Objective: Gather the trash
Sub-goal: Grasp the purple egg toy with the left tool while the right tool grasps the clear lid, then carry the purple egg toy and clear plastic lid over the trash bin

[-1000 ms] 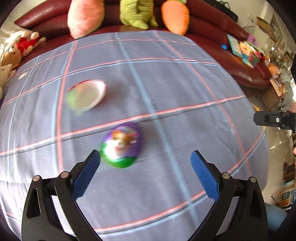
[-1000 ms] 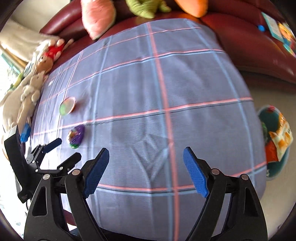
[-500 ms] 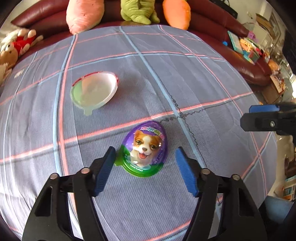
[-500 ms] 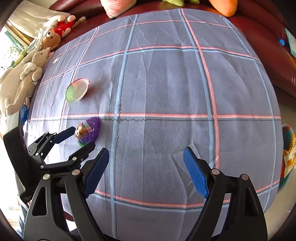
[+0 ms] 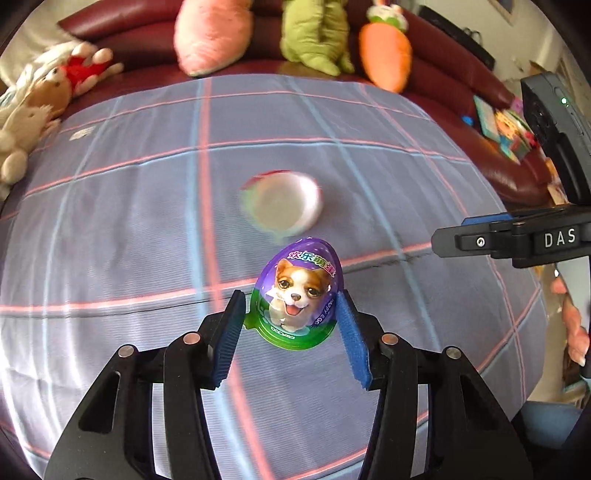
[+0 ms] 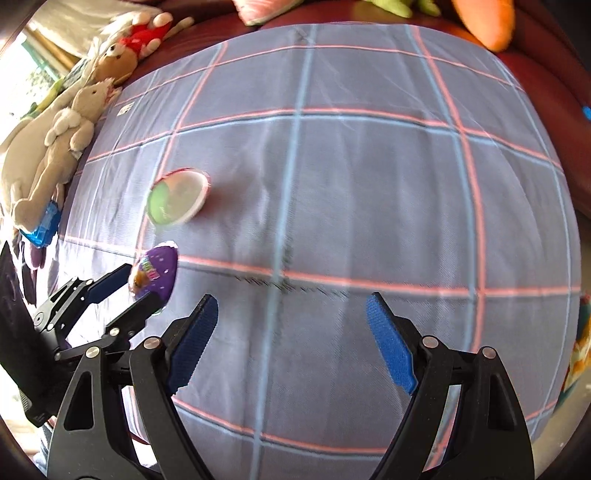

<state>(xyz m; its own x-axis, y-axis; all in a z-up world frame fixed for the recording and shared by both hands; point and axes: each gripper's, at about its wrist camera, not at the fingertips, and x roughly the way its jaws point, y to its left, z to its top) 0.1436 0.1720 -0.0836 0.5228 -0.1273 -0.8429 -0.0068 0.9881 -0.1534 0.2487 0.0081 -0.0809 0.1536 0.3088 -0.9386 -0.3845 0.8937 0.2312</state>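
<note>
My left gripper (image 5: 291, 325) is shut on a purple egg-shaped toy package (image 5: 299, 291) with a puppy picture and holds it raised off the cloth. It also shows in the right wrist view (image 6: 155, 273), gripped by the left gripper (image 6: 129, 288). A white and green egg-half shell (image 5: 282, 203) lies on the cloth beyond it, and shows in the right wrist view (image 6: 177, 197) too. My right gripper (image 6: 291, 325) is open and empty above the cloth, and its finger (image 5: 476, 242) shows at the right of the left wrist view.
A plaid blue-grey cloth (image 6: 369, 184) covers the table. A dark red sofa (image 5: 443, 81) behind holds a pink cushion (image 5: 210, 33), a green plush (image 5: 314, 37) and a carrot plush (image 5: 384, 55). Stuffed animals (image 6: 62, 129) lie at the left. Books (image 5: 506, 129) lie on the sofa at the right.
My left gripper has closed on the purple egg package and lifted it off the cloth. The right gripper has moved nearer over the table and stays open.
</note>
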